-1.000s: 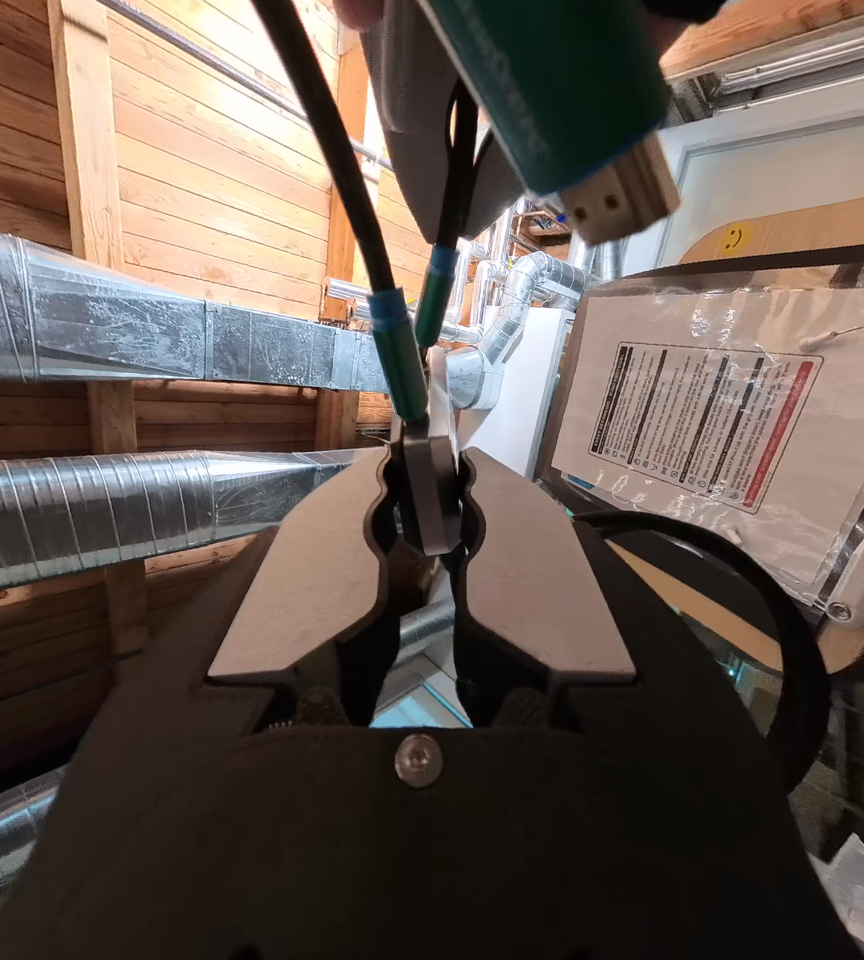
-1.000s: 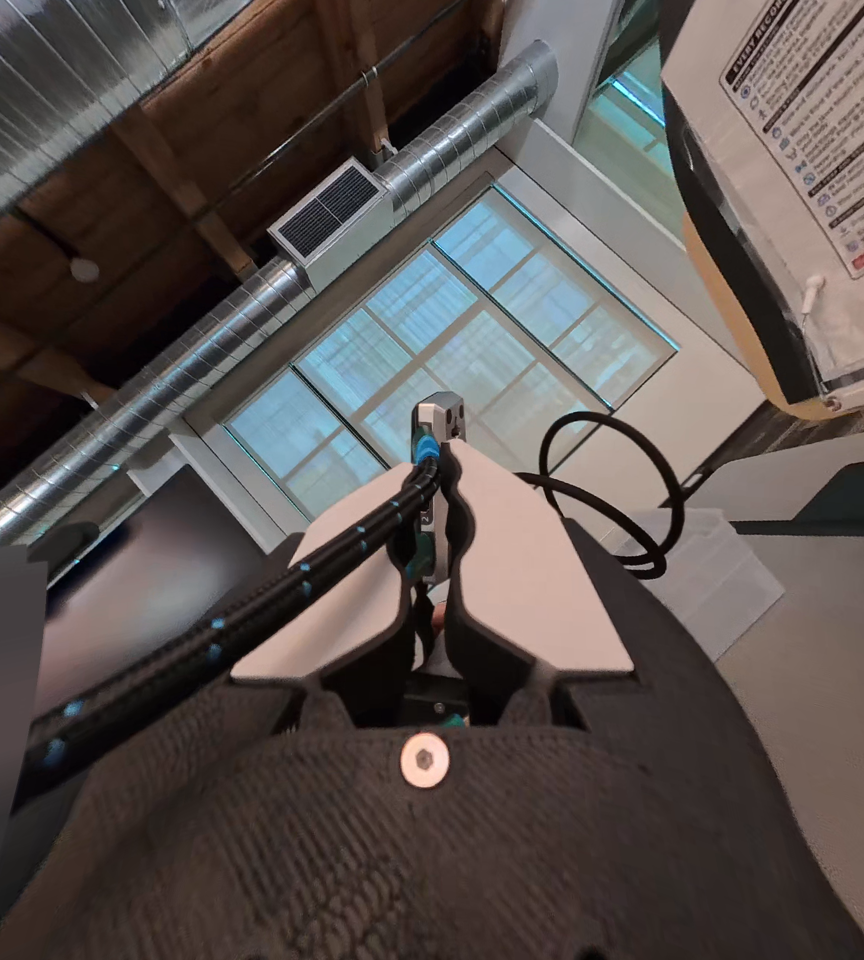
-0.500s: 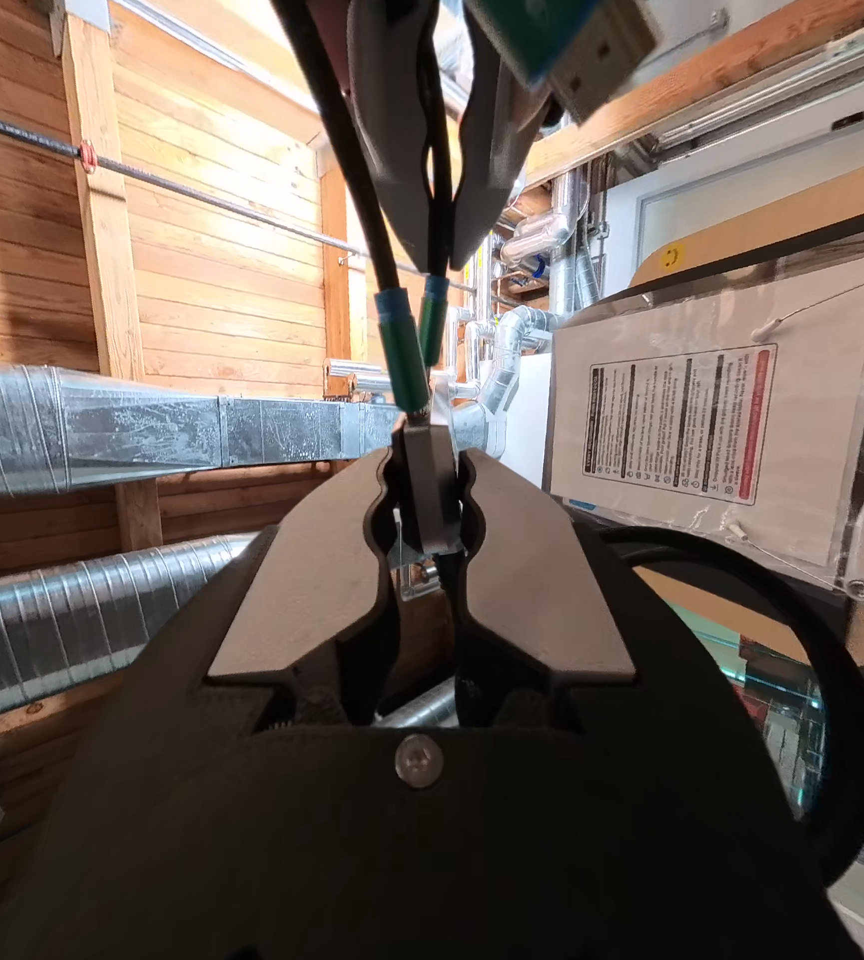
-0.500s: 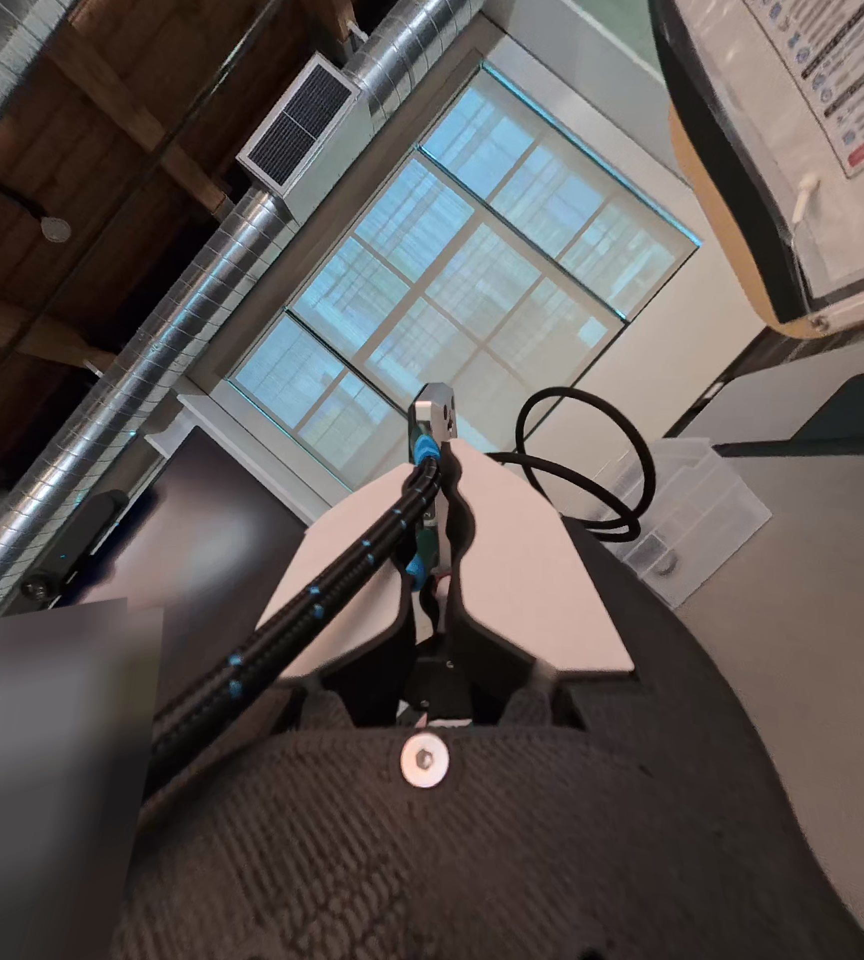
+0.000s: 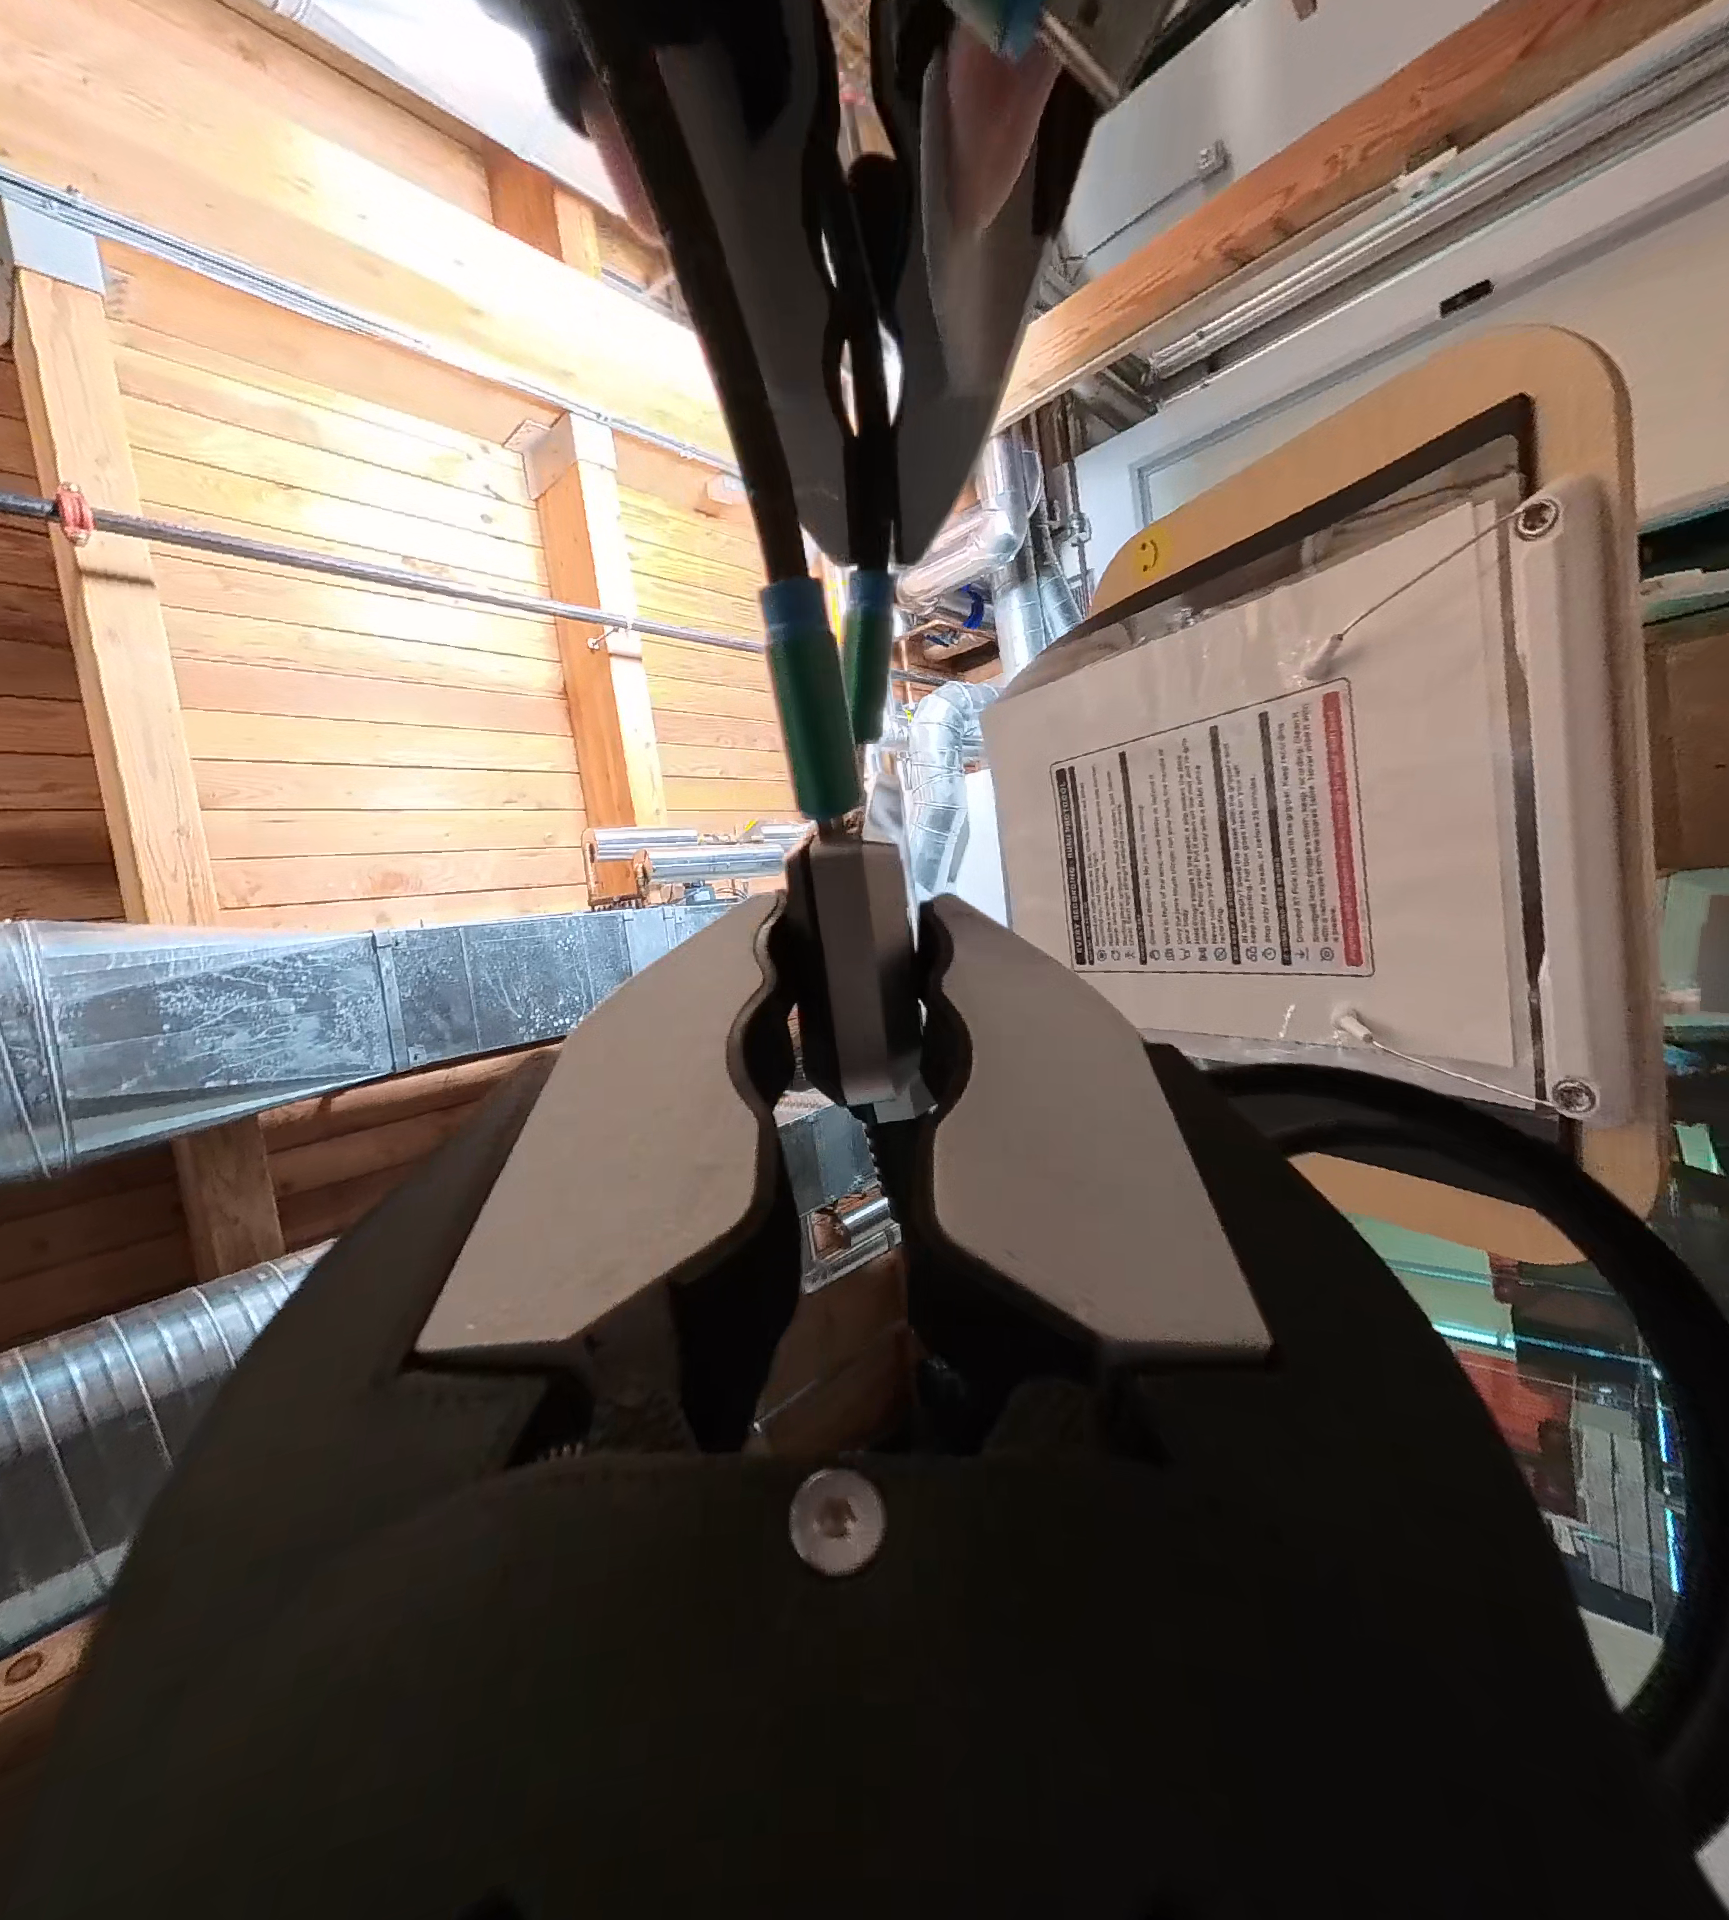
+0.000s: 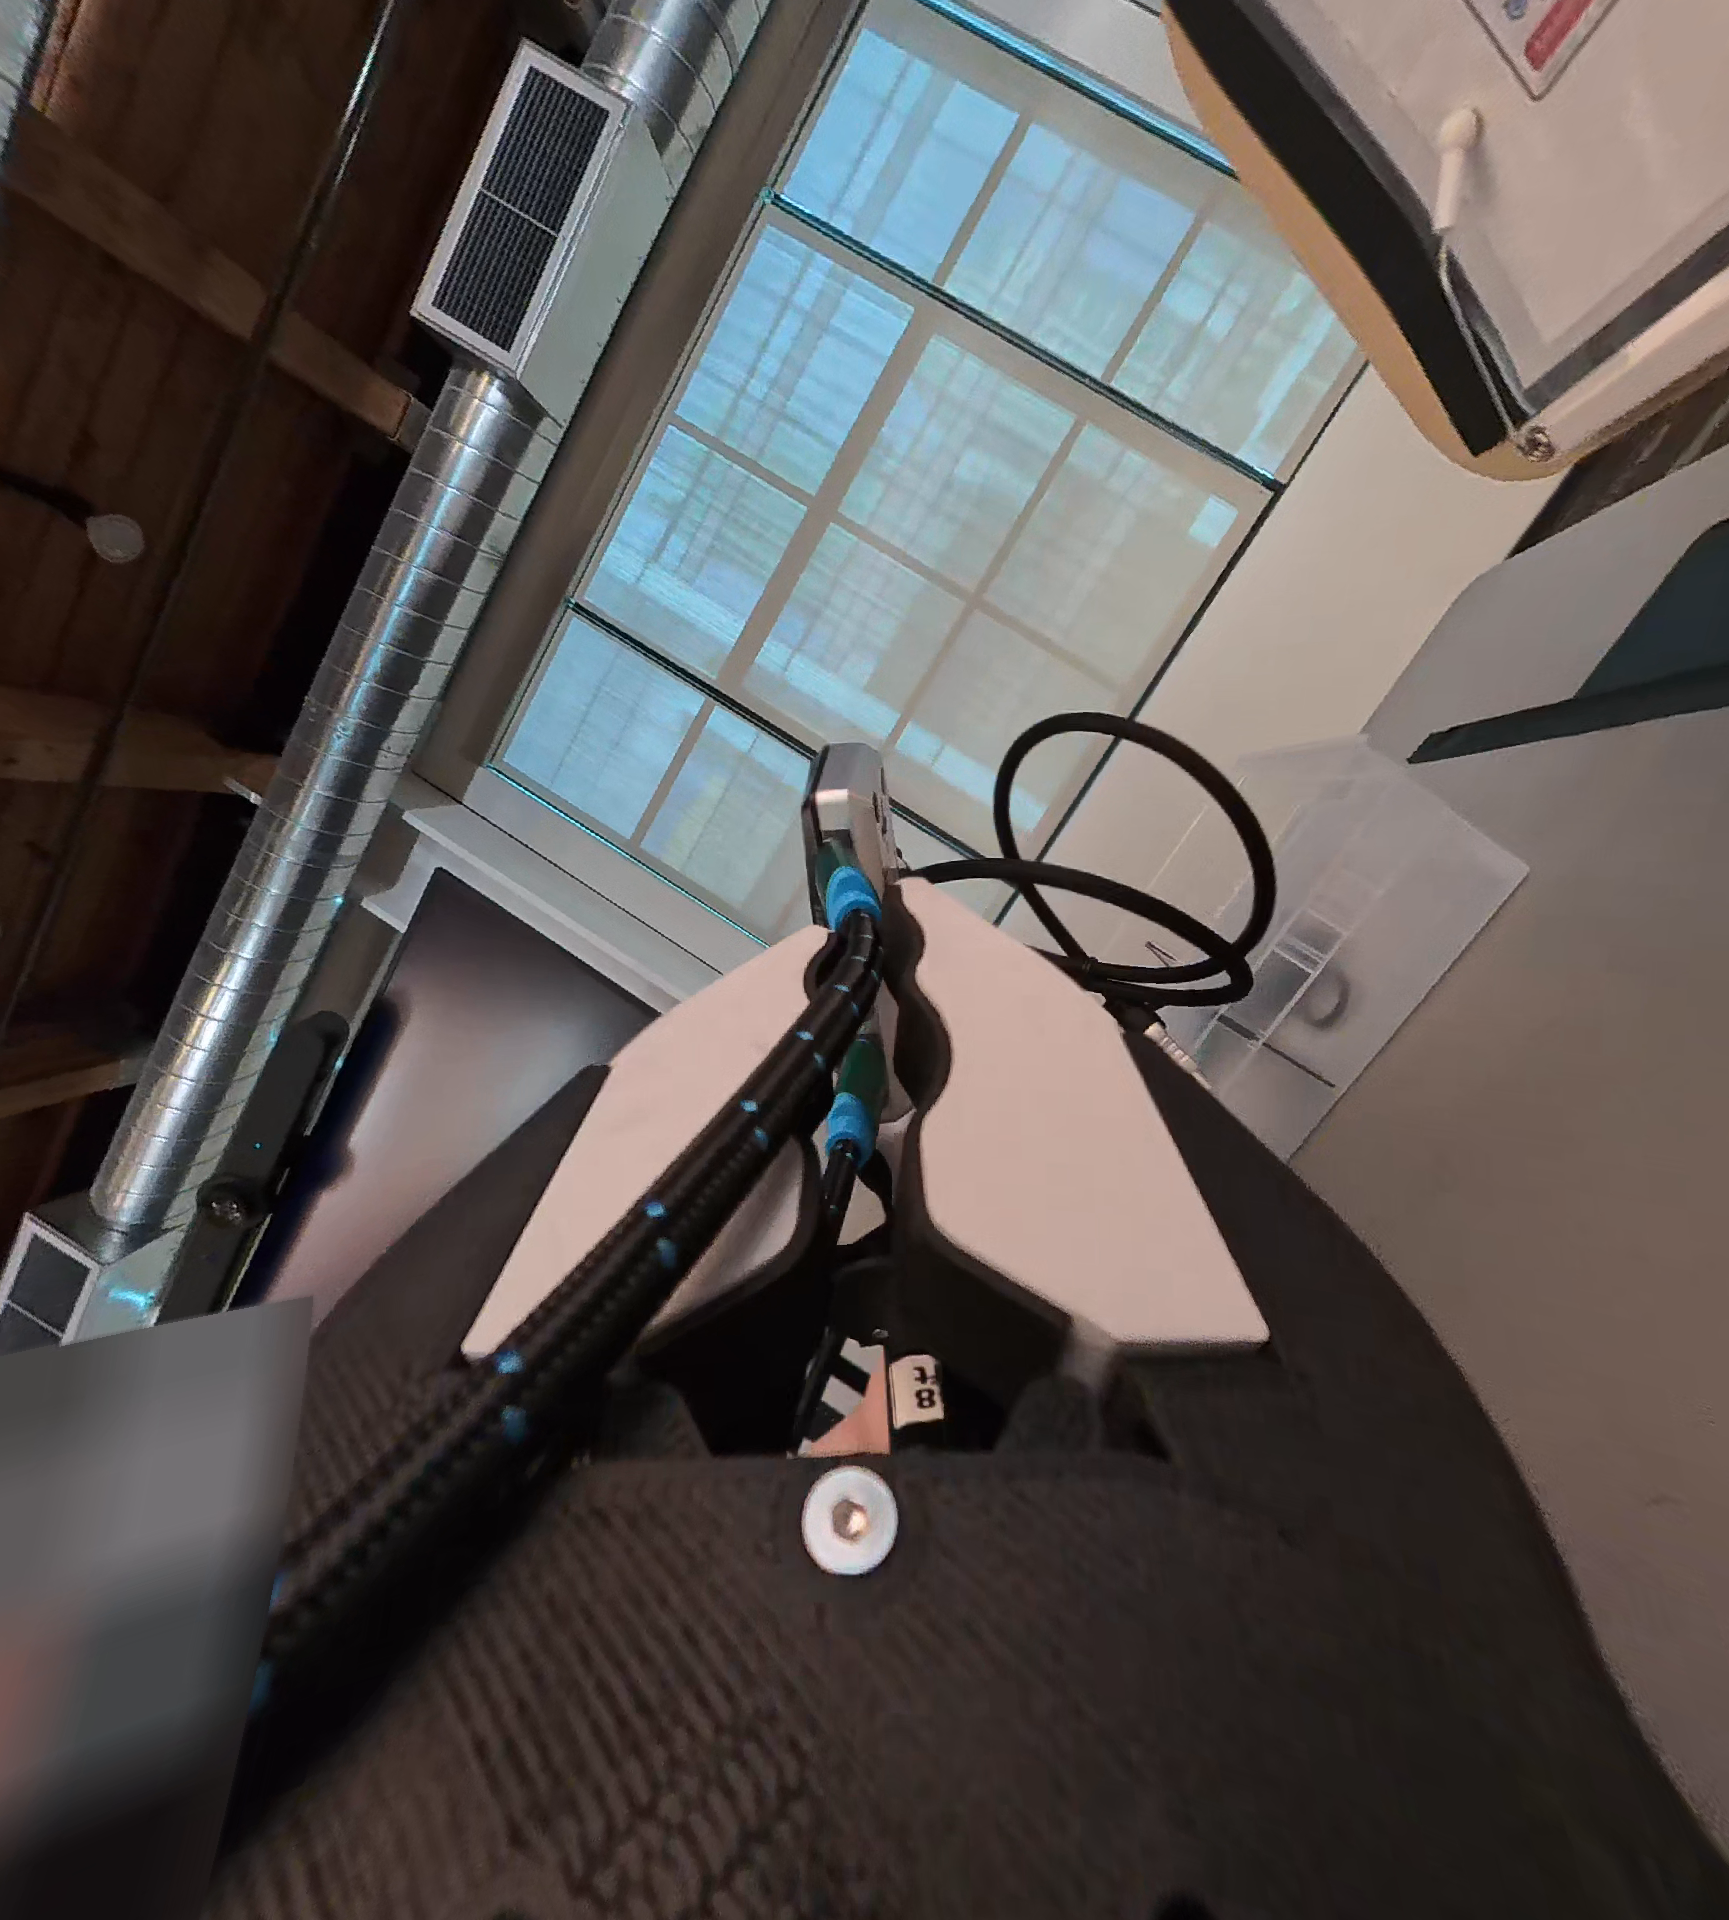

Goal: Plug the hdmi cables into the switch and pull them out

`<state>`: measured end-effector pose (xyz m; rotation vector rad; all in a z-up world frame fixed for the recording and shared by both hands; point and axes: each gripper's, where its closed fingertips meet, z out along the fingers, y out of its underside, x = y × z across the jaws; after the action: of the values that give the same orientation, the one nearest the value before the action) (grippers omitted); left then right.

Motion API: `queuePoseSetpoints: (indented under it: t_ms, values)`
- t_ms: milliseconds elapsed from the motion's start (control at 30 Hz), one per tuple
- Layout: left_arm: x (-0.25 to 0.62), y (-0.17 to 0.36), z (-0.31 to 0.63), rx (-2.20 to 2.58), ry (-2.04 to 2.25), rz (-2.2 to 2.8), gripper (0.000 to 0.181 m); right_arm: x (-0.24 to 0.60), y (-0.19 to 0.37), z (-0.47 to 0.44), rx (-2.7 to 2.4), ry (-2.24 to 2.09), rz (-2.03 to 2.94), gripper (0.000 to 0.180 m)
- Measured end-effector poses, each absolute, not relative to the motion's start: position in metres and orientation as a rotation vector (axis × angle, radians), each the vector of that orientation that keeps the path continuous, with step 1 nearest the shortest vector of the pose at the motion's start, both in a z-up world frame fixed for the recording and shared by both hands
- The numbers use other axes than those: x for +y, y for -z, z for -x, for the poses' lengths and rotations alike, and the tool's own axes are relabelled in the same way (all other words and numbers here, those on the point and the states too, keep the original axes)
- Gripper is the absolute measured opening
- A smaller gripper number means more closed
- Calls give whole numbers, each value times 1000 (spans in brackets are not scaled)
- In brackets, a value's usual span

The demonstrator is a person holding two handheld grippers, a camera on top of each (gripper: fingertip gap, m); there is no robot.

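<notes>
My left gripper (image 5: 855,935) is shut on a grey metal HDMI plug (image 5: 855,997), held upright. Its black cable with a green and blue sleeve (image 5: 813,717) rises out of it. A second green sleeve (image 5: 865,675) runs beside it into my right gripper (image 5: 865,540), which hangs just above. In the right wrist view my right gripper (image 6: 886,914) is shut on a grey HDMI plug (image 6: 849,821) that sticks out past the fingertips. Its braided black cable (image 6: 631,1247) lies over the left finger. I cannot make out the switch.
Both cameras tilt upward. The left view shows a wooden wall, metal ducts (image 5: 164,1018), a white board with a laminated sheet (image 5: 1255,831) and a black cable loop (image 5: 1722,1403). The right view shows a window (image 6: 943,468), a clear plastic box (image 6: 1359,914) and a grey table (image 6: 1618,1143).
In the left view the right gripper has risen up the two cables, and its plug has slid to the frame's top edge. The right view has swung, bringing table and plastic box closer.
</notes>
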<state>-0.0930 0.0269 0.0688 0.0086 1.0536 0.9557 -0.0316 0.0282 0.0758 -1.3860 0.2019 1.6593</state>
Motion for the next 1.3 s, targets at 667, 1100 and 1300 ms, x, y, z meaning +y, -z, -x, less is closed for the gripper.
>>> queuePoseSetpoints:
  t_ms: [667,1100,1300]
  values:
    - [17,-97,110,1120,-1048,-135,20,27,-87,41,265,-1837,1240,6]
    - [5,-116,109,1093,-1074,-177,20,6,-118,42,188,-1715,1215,13]
    - [9,-115,108,1097,-1069,-165,20,5,-119,46,180,-1721,1219,15]
